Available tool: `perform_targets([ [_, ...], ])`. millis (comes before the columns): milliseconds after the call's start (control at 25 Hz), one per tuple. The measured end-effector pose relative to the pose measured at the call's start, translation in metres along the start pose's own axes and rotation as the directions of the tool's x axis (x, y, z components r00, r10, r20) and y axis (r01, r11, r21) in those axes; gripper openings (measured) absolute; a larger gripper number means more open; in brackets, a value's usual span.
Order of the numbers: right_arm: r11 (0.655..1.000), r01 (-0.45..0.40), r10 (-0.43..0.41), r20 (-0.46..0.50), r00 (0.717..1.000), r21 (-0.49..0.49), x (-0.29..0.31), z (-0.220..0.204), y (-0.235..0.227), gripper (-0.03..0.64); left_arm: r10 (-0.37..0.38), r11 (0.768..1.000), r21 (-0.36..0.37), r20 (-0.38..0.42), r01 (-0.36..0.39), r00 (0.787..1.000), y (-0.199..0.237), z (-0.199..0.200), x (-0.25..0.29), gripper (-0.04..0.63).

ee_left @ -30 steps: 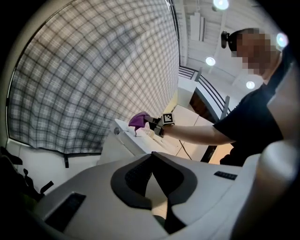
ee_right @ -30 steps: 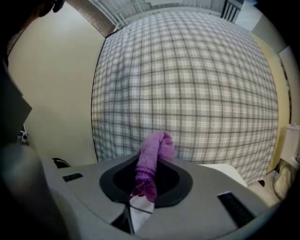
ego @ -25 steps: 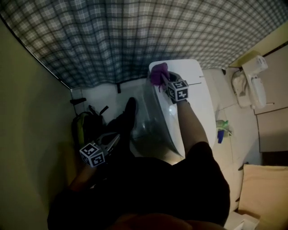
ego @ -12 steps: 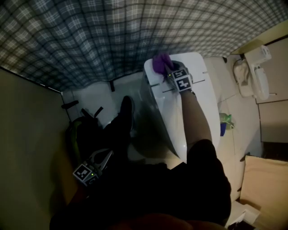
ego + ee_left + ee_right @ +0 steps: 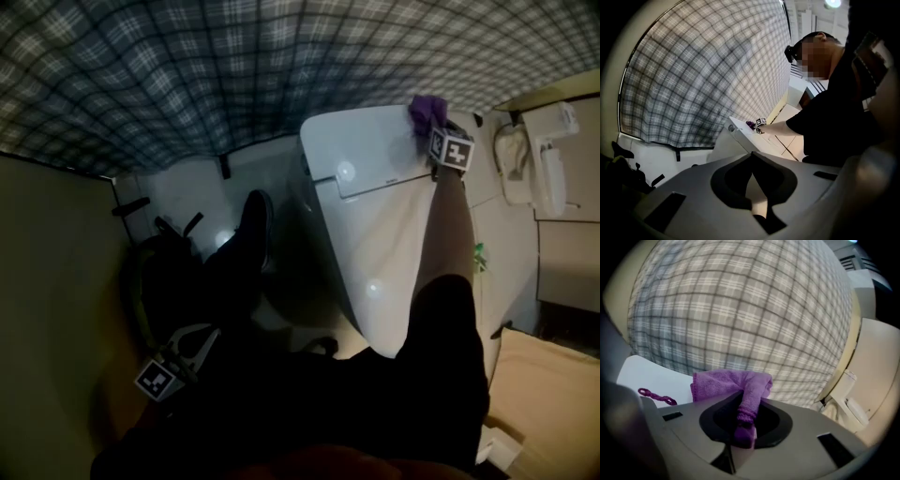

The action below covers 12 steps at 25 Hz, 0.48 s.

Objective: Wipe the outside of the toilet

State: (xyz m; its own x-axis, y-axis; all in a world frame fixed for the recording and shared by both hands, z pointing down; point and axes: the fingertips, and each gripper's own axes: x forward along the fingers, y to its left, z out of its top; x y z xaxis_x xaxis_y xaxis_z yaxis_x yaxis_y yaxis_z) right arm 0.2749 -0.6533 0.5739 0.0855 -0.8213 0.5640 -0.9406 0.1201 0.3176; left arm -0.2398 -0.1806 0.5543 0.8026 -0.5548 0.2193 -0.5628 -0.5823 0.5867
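Under a plaid curtain, the toilet's tank lid lies crosswise, and the nearer right gripper, clenched on a purple cloth, holds it at the lid's right end, with the unwiped length stretching leftward, while the left gripper, closed and empty, hangs well left of the lid.

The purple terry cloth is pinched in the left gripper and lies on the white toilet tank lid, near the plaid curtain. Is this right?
No. The purple terry cloth is pinched in the right gripper, not the left; the right gripper view shows it. It lies on the white toilet tank lid, near the plaid curtain.
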Motion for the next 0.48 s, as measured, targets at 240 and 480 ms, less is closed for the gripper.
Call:
perform_targets([
  [240, 0.994, 0.113, -0.112, -0.046, 0.993, 0.010, -0.019, -0.011, -0.028, 0.064, -0.016, 1.000, 0.005, -0.010, 0.016, 1.000, -0.002, -0.002, 0.005, 0.003],
  [480, 0.916, -0.360, 0.391, 0.192, 0.900, -0.179, -0.151, 0.017, 0.170, 0.064, -0.050, 0.998, 0.027, -0.009, 0.050, 0.999, -0.018, -0.001, 0.013, 0.003],
])
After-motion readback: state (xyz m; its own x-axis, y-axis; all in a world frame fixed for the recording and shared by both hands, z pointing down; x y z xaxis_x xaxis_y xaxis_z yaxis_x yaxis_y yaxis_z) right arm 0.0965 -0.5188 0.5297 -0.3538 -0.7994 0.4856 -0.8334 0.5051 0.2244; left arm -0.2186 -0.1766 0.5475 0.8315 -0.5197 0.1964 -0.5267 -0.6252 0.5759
